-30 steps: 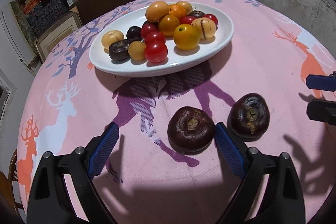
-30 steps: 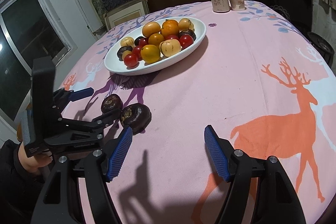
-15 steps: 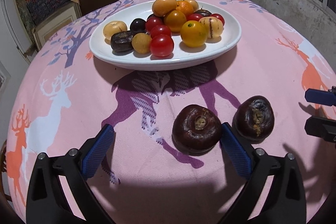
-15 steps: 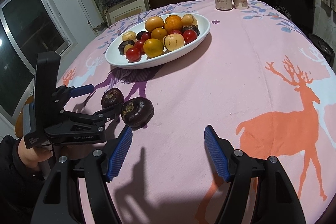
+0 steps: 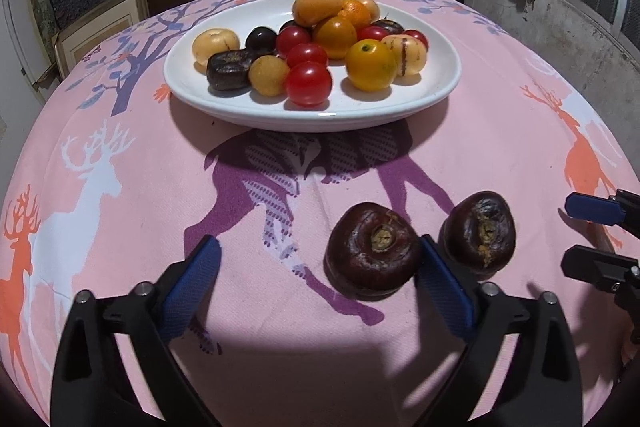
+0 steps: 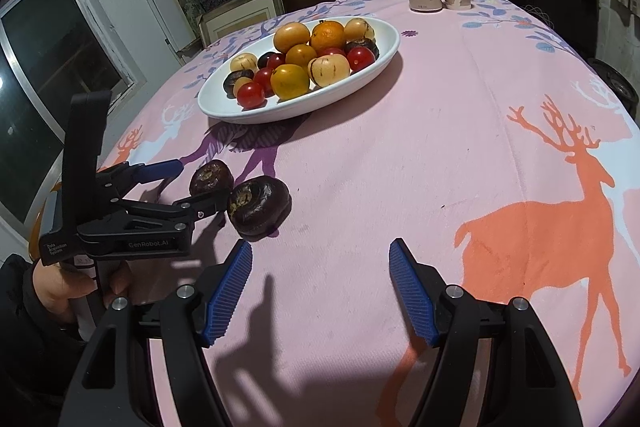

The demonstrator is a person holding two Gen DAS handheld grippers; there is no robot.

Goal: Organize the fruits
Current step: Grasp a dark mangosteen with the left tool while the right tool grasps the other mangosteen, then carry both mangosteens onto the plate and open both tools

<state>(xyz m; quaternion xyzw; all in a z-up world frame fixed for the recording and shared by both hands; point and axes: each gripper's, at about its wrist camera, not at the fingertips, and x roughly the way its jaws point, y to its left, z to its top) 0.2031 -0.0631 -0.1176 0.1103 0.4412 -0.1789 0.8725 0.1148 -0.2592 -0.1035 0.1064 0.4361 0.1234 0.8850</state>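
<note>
The left gripper (image 5: pixel 316 283) stands wide open, low over the pink deer-print tablecloth (image 5: pixel 500 115), and holds nothing. One dark water chestnut (image 5: pixel 370 255) sits between its fingers, hard over toward the right-hand one: that blue pad (image 5: pixel 444 291) looks to be touching the fruit's flank or just beside it, while the other pad lies well apart at 9 o'clock. So from the midpoint of the tongs the fruit lies toward 2 o'clock, and I would judge the closing stroke needs the gripper shifted that way first, or the fruit will be shoved sideways. The second water chestnut (image 5: pixel 479 231) lies outside the same finger, at 3 o'clock of the first, with only the pad between them.

The right gripper (image 6: pixel 320 283) is also spread wide and empty, over bare cloth, with both fruits off at its 10 o'clock. The left one is plainly the nearer.

The targeted fruit is a squat, flattened round with no long axis to speak of, glossy maroon-brown, with a tan scar facing up. It will likely be firm but slippery. The white plate (image 5: pixel 436 95) of mixed fruit waits at 12 o'clock.
</note>
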